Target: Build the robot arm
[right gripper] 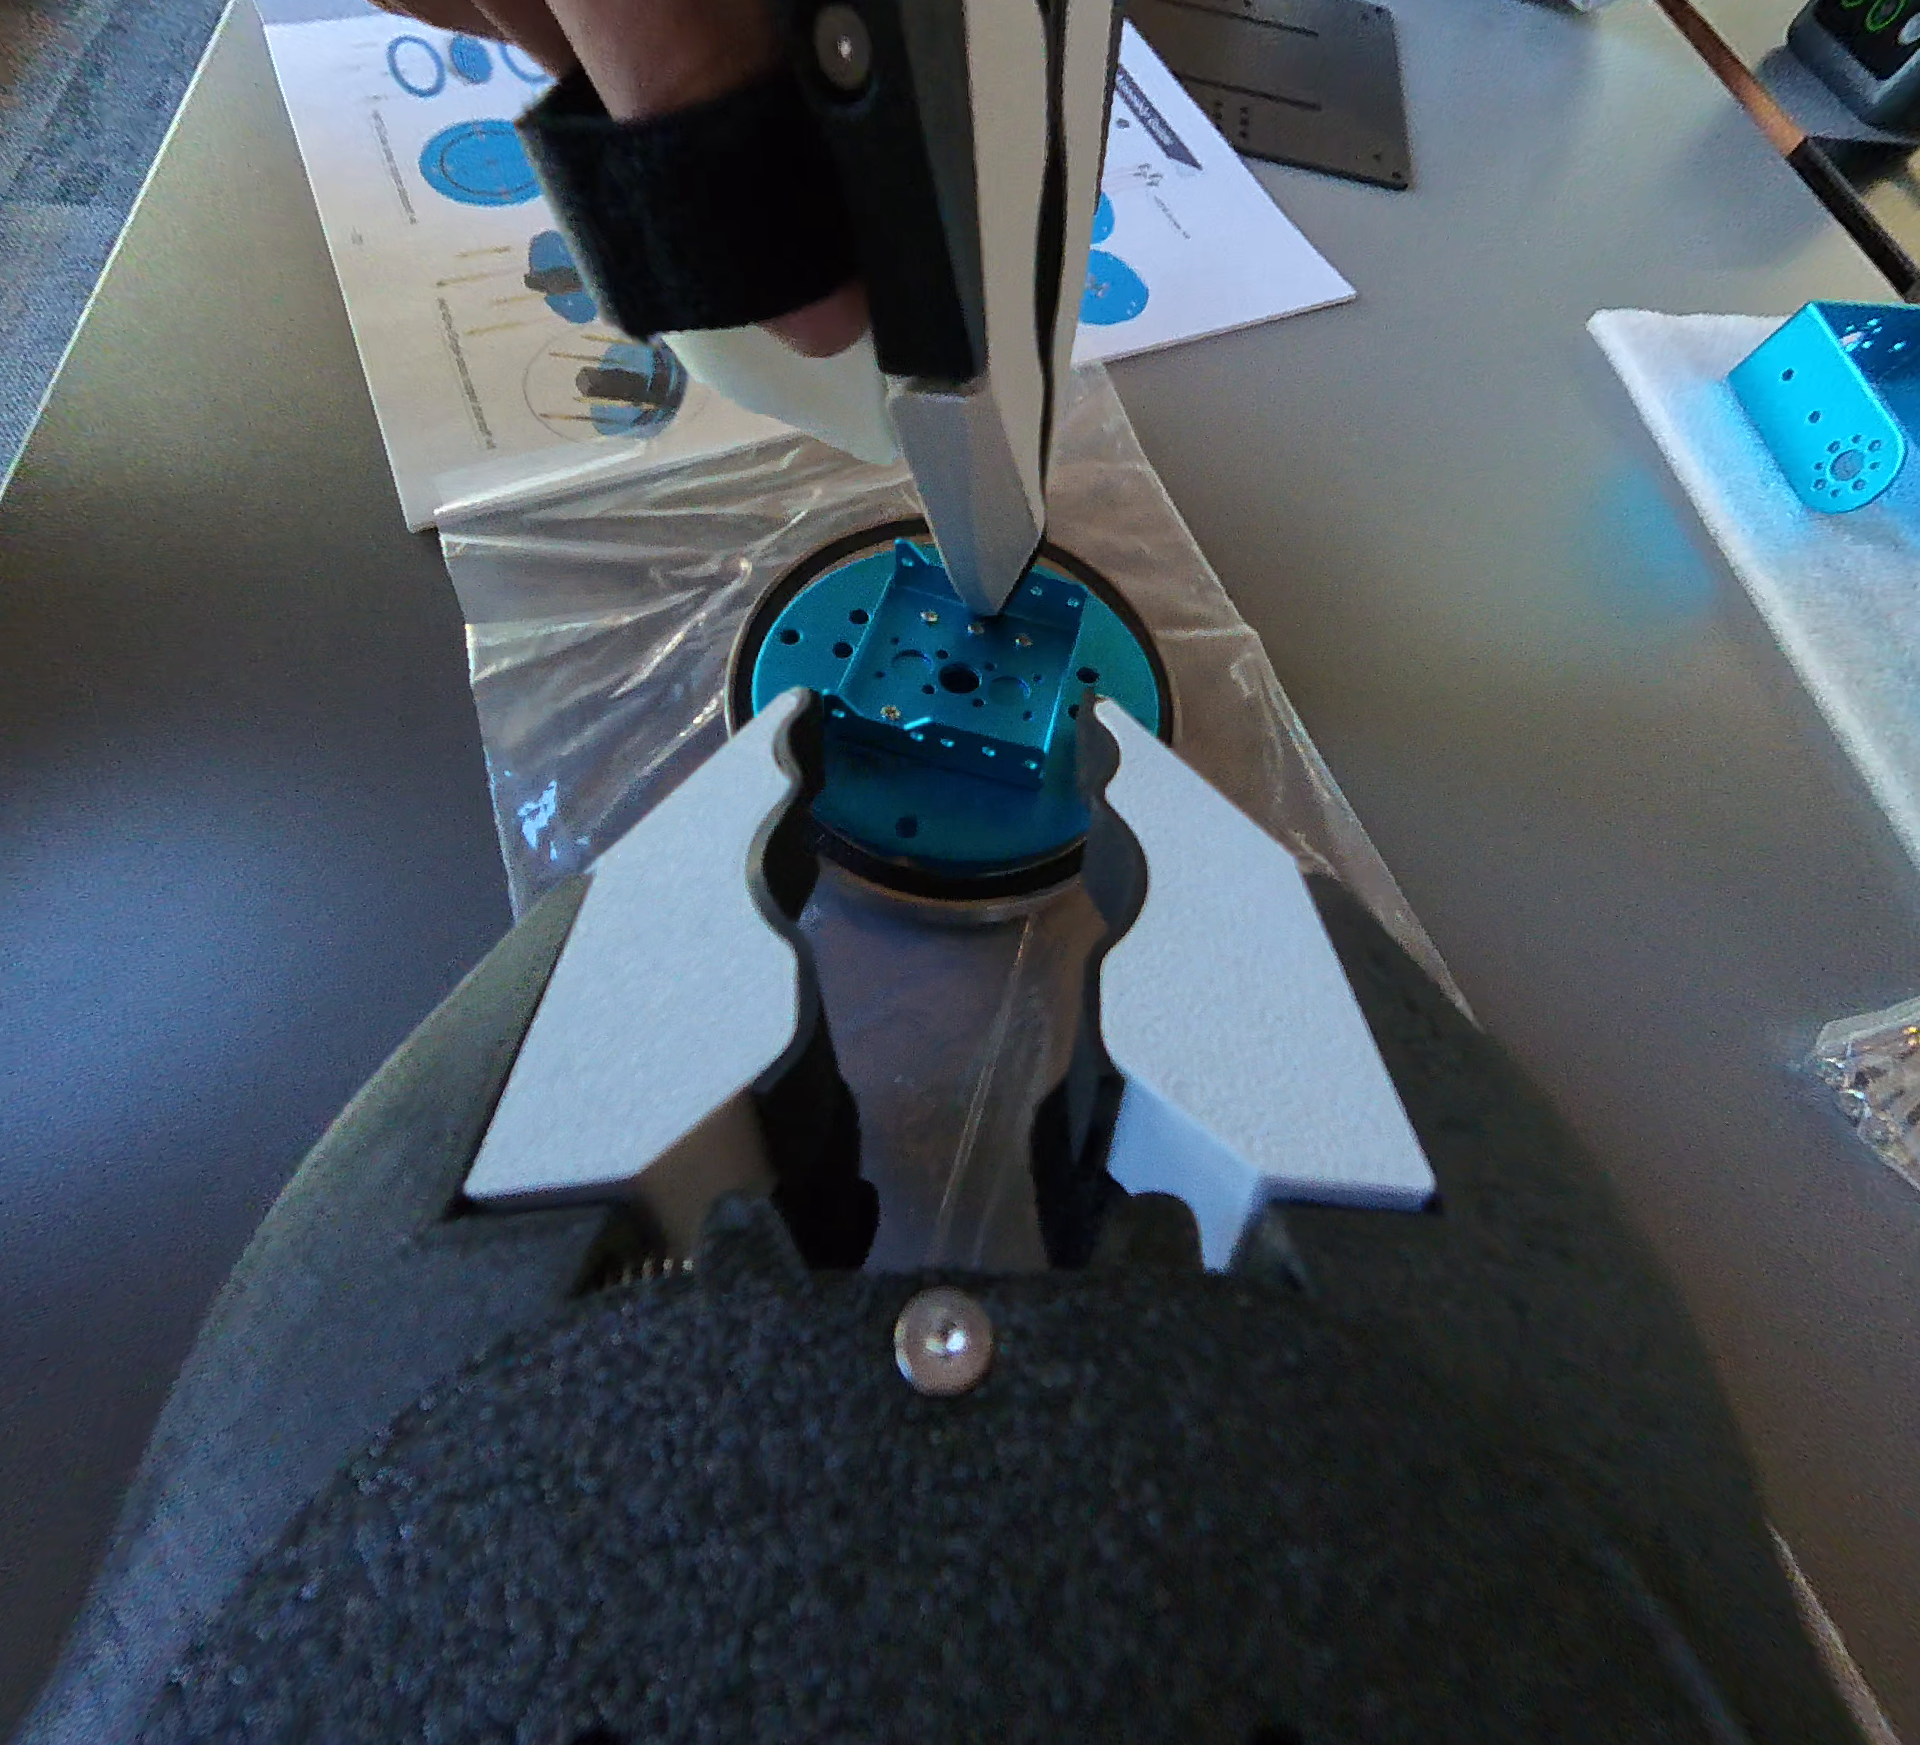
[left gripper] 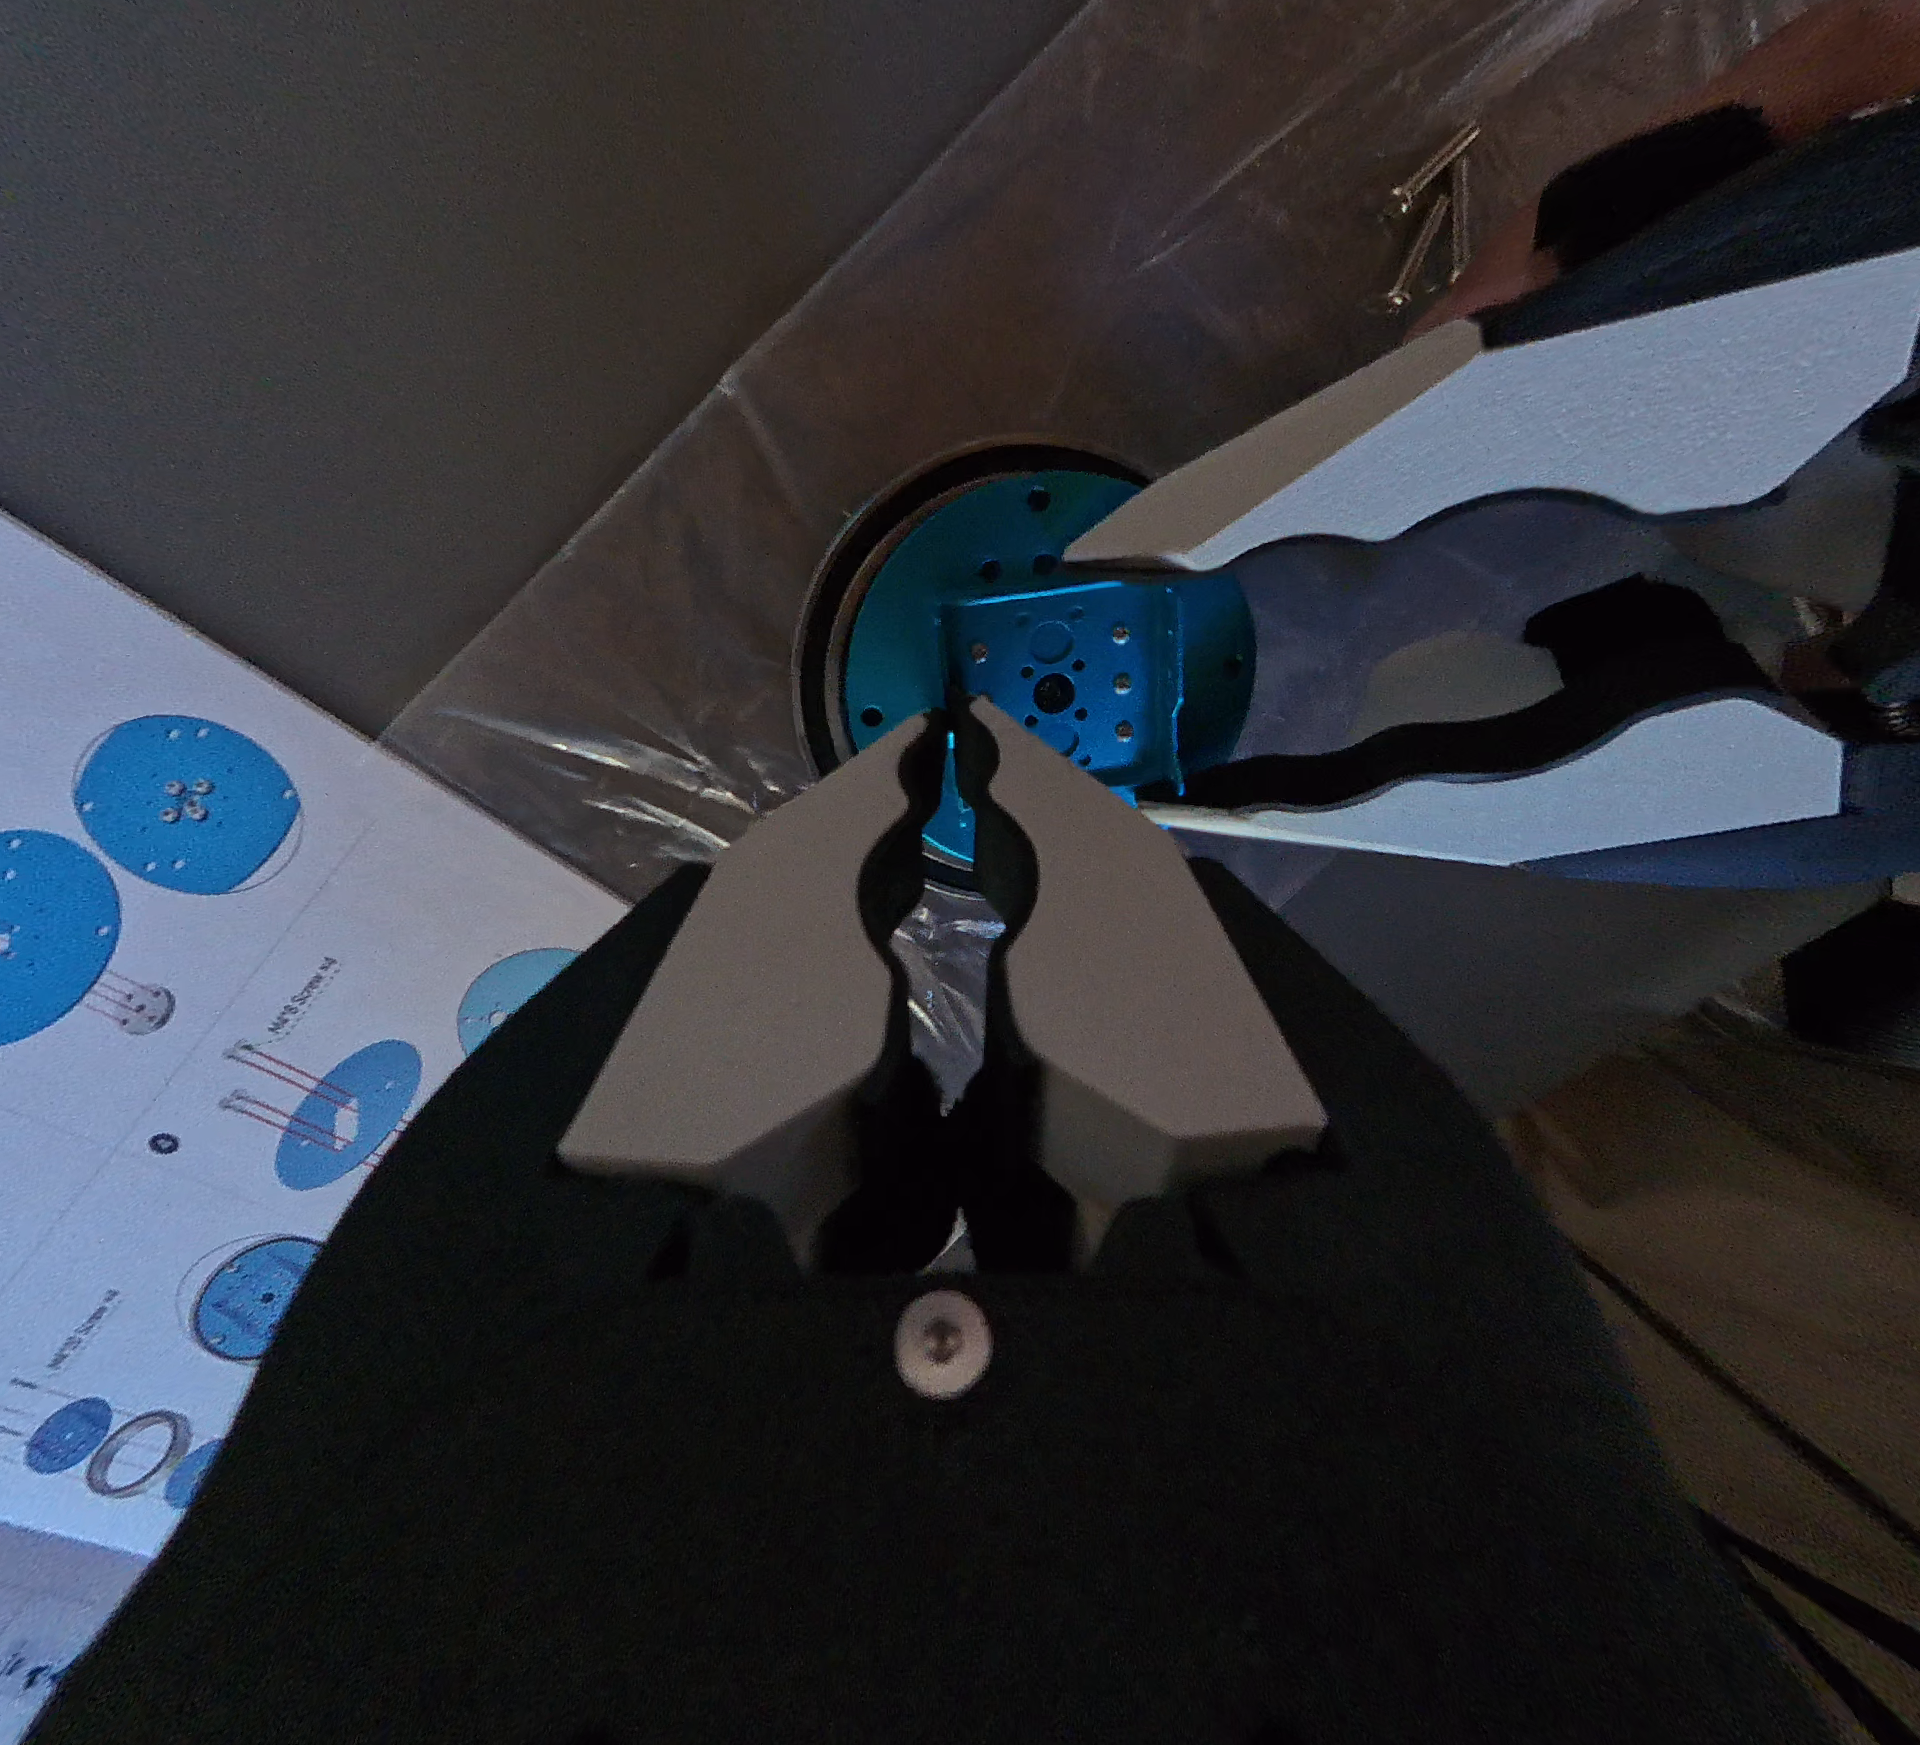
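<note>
Blue square bracket (right gripper: 951,693) sits on round blue disc (right gripper: 940,739), disc on clear plastic sheet (right gripper: 582,656) in middle of table (right gripper: 229,656). Bracket flat-bottomed with short raised walls, drilled all over, large center hole, roughly square so no clear long axis; anodized, shiny.

Left hand-held gripper (right gripper: 985,602) comes down steeply from above, fingers together, tips touching bracket floor near far wall; whether pinching anything tiny, cannot tell. Right hand-held gripper (right gripper: 948,716) low and level, fingers apart, straddling bracket on both sides, not visibly clamped; bracket dead ahead between tips.

Both close; left already in contact.

Outward: printed instruction sheet (right gripper: 416,261) behind, loose screws (left gripper: 1429,225) on plastic, second blue bracket (right gripper: 1829,417) on white foam at right, dark plate (right gripper: 1288,74) far back.
</note>
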A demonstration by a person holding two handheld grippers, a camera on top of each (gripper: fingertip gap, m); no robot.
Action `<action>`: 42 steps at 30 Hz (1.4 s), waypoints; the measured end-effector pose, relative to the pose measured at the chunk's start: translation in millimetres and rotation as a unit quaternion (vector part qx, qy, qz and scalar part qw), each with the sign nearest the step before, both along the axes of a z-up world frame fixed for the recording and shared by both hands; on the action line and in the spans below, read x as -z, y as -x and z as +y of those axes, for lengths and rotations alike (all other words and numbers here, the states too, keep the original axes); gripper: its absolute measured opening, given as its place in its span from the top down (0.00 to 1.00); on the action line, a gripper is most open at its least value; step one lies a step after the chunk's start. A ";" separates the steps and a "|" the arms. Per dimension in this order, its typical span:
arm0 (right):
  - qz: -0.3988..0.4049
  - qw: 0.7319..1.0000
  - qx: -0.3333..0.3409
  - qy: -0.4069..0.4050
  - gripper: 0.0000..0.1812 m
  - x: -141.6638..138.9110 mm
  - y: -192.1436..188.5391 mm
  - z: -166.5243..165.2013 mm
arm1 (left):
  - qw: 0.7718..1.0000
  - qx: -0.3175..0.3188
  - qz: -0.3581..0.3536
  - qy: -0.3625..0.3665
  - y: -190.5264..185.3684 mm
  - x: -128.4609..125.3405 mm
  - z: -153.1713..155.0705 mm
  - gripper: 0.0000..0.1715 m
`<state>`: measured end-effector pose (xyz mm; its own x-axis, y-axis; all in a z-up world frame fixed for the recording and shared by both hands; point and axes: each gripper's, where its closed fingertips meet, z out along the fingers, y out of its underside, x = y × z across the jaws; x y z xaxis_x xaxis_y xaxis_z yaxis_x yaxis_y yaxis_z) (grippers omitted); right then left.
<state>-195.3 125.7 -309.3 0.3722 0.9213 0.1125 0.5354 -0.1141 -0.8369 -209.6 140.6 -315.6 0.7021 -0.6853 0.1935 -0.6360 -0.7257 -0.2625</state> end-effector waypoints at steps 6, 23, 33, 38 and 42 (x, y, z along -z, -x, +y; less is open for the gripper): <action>-0.020 1.000 -0.007 -0.008 0.76 6.5 -0.6 -1.6 | 1.000 0.010 0.007 0.002 0.4 1.6 -2.9 0.99; -0.016 1.000 -0.014 -0.010 0.77 5.0 -0.6 -2.1 | 0.999 0.030 0.015 0.013 3.4 2.6 -3.2 0.99; -0.017 1.000 -0.012 -0.008 0.77 5.4 -0.4 -1.5 | 0.999 0.033 0.012 0.008 4.0 3.5 -3.3 0.99; -0.019 1.000 -0.009 -0.013 0.77 5.4 -0.4 -0.8 | 0.999 0.037 0.016 0.002 4.2 3.5 -2.7 0.99; -0.019 1.000 -0.009 -0.014 0.77 5.1 -0.5 -0.6 | 0.999 0.038 0.015 0.002 3.9 3.7 -2.5 0.99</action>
